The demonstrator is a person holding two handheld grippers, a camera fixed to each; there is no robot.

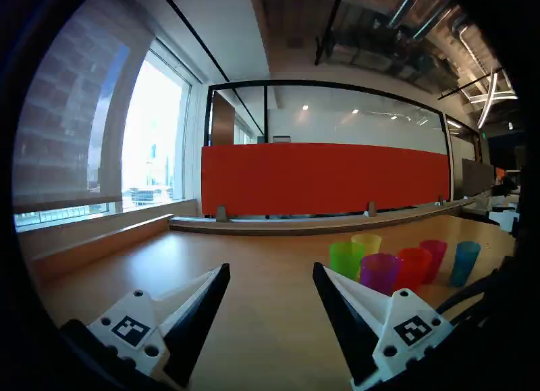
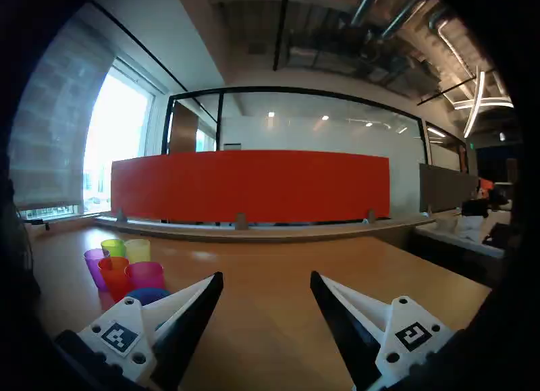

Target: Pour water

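The left gripper (image 1: 270, 271) and right gripper (image 2: 266, 277) are hovering spread open over the tabletop (image 1: 223, 249). Six coloured cups (image 1: 395, 263) are standing clustered short of its far edge, contents unclear, bare wood around them.

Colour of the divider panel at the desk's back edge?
Divider panel: solid orange-red, best seen in the right gripper view.

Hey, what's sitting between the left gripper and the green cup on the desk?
Nothing. In the left gripper view, the stretch of wooden desk between the open left gripper and the green cup is bare.
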